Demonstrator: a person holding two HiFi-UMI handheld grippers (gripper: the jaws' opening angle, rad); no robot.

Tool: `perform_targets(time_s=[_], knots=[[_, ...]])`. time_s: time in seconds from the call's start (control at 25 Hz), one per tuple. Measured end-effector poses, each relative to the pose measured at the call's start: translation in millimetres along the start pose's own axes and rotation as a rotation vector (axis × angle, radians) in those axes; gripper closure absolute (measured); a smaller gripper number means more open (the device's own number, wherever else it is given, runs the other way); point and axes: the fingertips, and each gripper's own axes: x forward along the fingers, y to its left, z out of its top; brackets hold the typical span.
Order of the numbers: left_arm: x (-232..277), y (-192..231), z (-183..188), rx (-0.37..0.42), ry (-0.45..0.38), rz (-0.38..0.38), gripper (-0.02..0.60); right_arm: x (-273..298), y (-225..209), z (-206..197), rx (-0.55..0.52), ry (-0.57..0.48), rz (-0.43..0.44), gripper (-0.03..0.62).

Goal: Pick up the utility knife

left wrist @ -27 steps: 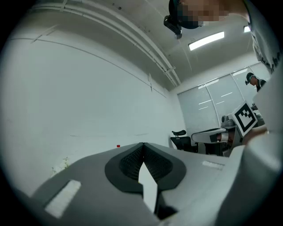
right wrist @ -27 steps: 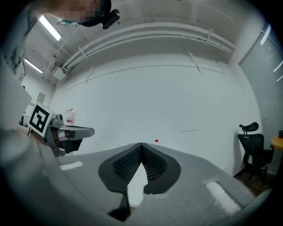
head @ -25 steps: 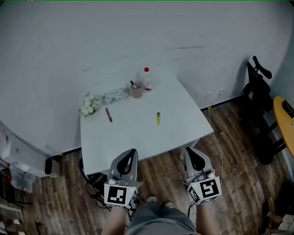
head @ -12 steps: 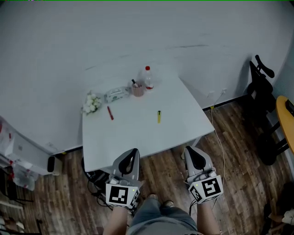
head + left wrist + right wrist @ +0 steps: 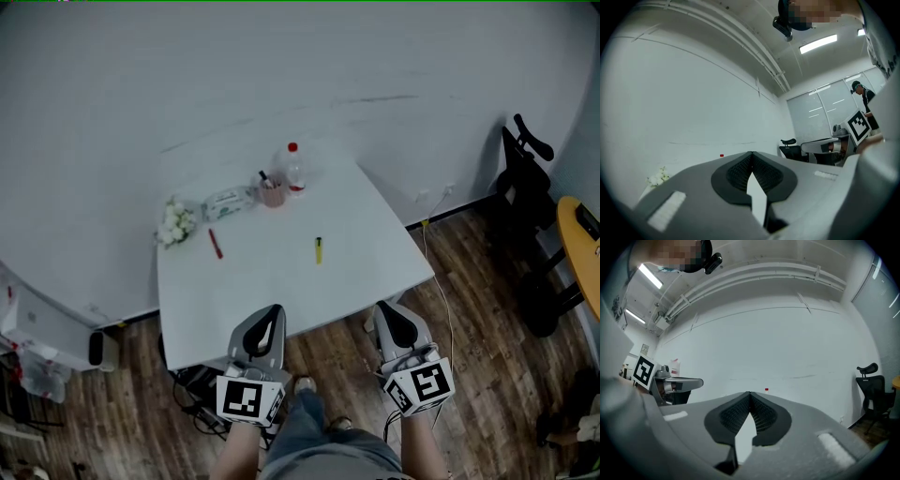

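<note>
Spotting the utility knife (image 5: 319,249) out on the worktop (image 5: 253,291): slim, yellow, lying flat, a little toward 3 o'clock of the middle, long axis running 12 to 6. Nothing touching it. Well apart at its 9 o'clock, a red pen (image 5: 215,244); up at its 11 o'clock, a cup (image 5: 272,194) of pens with a bottle (image 5: 293,169) just beside.

Judging the handling now: probably light and stiff, a hard smooth shell, so likely to skid or spin on the slick white top if nudged from one side only. Low profile too, meaning little height to bite on. Best taken across the middle of the body, one pad on each long side, squeezing evenly. Better kept clear of the darker tip at the 12 o'clock end, possibly the blade end, though too small to tell for certain.

Over to the tools. Left tongs (image 5: 270,311) pinched fully together, tips meeting, nothing between them. Right tongs (image 5: 388,307) the same: closed tight and empty. Both held about level, side by side, pointing toward 12 o'clock, at the 6 o'clock edge of the worktop, the left tips just over that edge, the right ones short of it above the wooden floor (image 5: 487,309). Far short of the knife, both of them. Needing a reach forward, a spread of one pair, and a tilt down before any grab.
</note>
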Motion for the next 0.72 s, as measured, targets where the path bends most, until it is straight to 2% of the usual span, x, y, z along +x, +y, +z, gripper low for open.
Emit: perform_targets(time_s=[0.72], knots=[[101.6, 88.9, -14.0, -0.017, -0.007, -0.083, 0.561, 118.7, -28.3, 1.1, -0.015, -0.007, -0.089, 0.592]])
